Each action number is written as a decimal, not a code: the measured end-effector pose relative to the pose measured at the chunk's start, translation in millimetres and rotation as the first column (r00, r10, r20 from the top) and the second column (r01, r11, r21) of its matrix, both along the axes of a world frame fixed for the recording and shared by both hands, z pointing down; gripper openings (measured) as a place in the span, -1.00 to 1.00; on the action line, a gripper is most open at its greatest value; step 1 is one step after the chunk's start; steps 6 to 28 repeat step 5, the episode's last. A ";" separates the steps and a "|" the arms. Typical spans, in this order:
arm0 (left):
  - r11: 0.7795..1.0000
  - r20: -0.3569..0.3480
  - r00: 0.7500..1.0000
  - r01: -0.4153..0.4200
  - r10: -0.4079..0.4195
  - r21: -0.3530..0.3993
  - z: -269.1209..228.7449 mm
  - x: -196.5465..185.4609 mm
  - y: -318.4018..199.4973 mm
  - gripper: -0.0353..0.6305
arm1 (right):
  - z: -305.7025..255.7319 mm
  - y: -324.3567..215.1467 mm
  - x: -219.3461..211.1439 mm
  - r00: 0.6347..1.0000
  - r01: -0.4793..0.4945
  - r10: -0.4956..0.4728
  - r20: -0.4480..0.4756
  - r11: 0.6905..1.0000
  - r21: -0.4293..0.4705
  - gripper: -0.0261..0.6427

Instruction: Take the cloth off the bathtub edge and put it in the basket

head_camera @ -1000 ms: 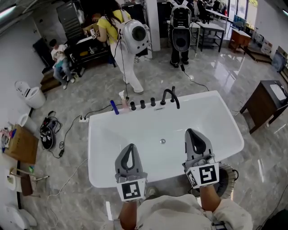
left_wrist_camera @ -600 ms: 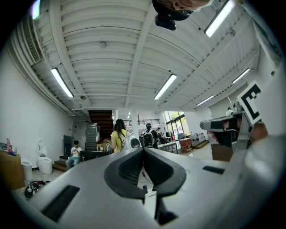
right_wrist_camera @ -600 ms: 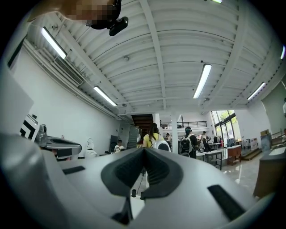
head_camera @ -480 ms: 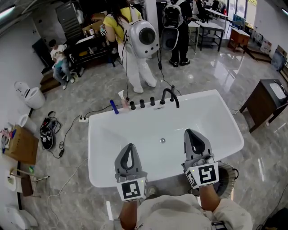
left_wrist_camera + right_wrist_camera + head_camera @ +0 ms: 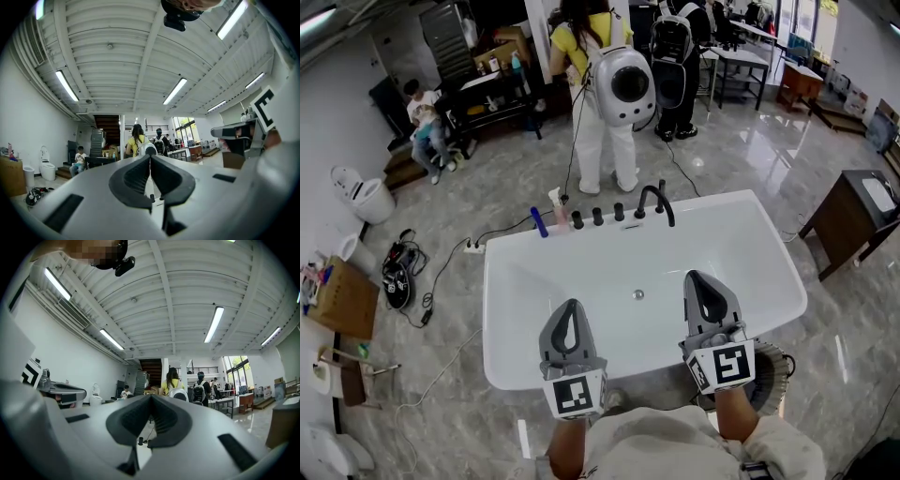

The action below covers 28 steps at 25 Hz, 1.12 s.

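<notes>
A white bathtub (image 5: 502,281) fills the middle of the head view. I see no cloth on its rim in any view. My left gripper (image 5: 570,307) hovers over the tub's near edge, shut with nothing in it; in the left gripper view its jaws (image 5: 150,157) meet tip to tip. My right gripper (image 5: 699,277) hangs beside it over the tub's near right part, also shut and empty, and its jaws (image 5: 151,396) are pressed together. A dark round basket (image 5: 772,367) stands on the floor by the tub's near right corner, partly hidden behind the right gripper.
A black faucet (image 5: 657,201), knobs and small bottles (image 5: 540,223) line the tub's far rim. A person with a white round backpack (image 5: 620,89) stands just beyond it. A dark cabinet (image 5: 859,221) is at the right, a cardboard box (image 5: 343,300) and cables (image 5: 399,274) at the left.
Both grippers have stayed where they were. The person with the white backpack has walked to the right behind the tub; the dark-clad person with a backpack has shifted too.
</notes>
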State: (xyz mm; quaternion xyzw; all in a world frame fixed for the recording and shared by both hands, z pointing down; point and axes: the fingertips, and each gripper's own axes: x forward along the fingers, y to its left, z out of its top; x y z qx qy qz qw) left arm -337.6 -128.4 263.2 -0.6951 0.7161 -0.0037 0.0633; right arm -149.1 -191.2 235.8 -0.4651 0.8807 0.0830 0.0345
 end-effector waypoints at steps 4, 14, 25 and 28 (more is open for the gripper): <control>1.000 -0.002 1.000 -0.001 0.001 -0.007 2.6 1.1 1.9 -0.88 | 1.9 4.7 1.3 1.000 -0.003 0.003 0.002 1.000 -0.008 -0.96; 1.000 -0.004 1.000 -0.002 0.002 -0.010 4.4 1.3 2.1 -0.88 | 2.6 6.2 1.8 1.000 -0.006 0.006 0.003 1.000 -0.011 -0.96; 1.000 -0.004 1.000 -0.002 0.002 -0.010 4.4 1.3 2.1 -0.88 | 2.6 6.2 1.8 1.000 -0.006 0.006 0.003 1.000 -0.011 -0.96; 1.000 -0.004 1.000 -0.002 0.002 -0.010 4.4 1.3 2.1 -0.88 | 2.6 6.2 1.8 1.000 -0.006 0.006 0.003 1.000 -0.011 -0.96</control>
